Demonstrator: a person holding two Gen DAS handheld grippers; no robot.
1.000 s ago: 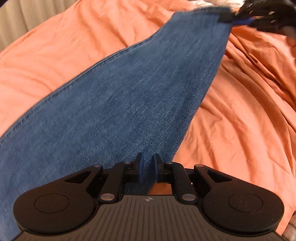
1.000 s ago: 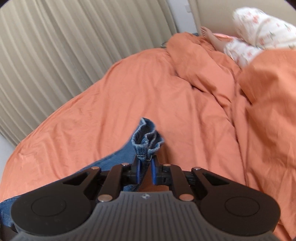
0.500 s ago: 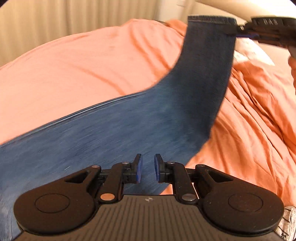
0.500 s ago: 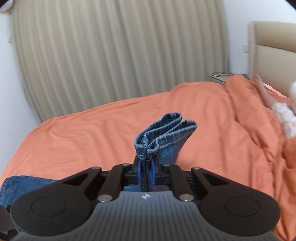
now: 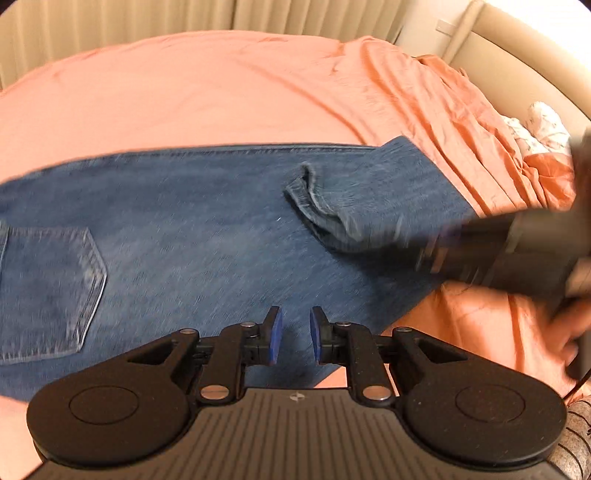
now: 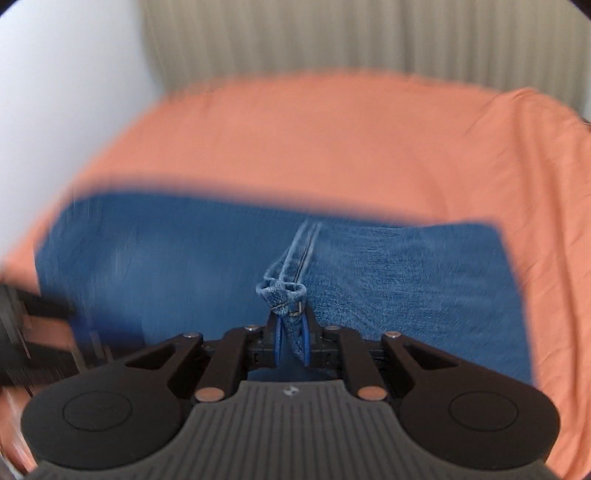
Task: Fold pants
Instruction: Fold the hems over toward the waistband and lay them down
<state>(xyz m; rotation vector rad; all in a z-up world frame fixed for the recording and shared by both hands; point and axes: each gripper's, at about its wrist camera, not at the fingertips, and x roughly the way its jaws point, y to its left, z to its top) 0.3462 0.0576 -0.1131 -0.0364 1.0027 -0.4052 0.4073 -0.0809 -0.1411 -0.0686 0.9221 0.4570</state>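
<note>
Blue denim pants (image 5: pixel 192 229) lie across the orange bed, back pocket (image 5: pixel 51 288) at the left. The leg end is folded back over the body, its hem (image 5: pixel 314 199) lying on the denim. My left gripper (image 5: pixel 294 336) is open and empty, just above the near edge of the pants. My right gripper (image 6: pixel 291 341) is shut on the hem (image 6: pixel 284 295) of the leg and holds it low over the pants (image 6: pixel 406 280). It shows blurred in the left wrist view (image 5: pixel 480 254).
The orange bedsheet (image 5: pixel 207 96) covers the bed, bunched into folds at the right (image 5: pixel 480 122). A beige headboard (image 5: pixel 517 59) and white patterned fabric (image 5: pixel 539 129) are at the far right. Curtains (image 6: pixel 332 33) hang behind the bed.
My left gripper opened and let go of the pants. My right gripper carried the leg hem up and over, then down onto the pants, folding the leg back.
</note>
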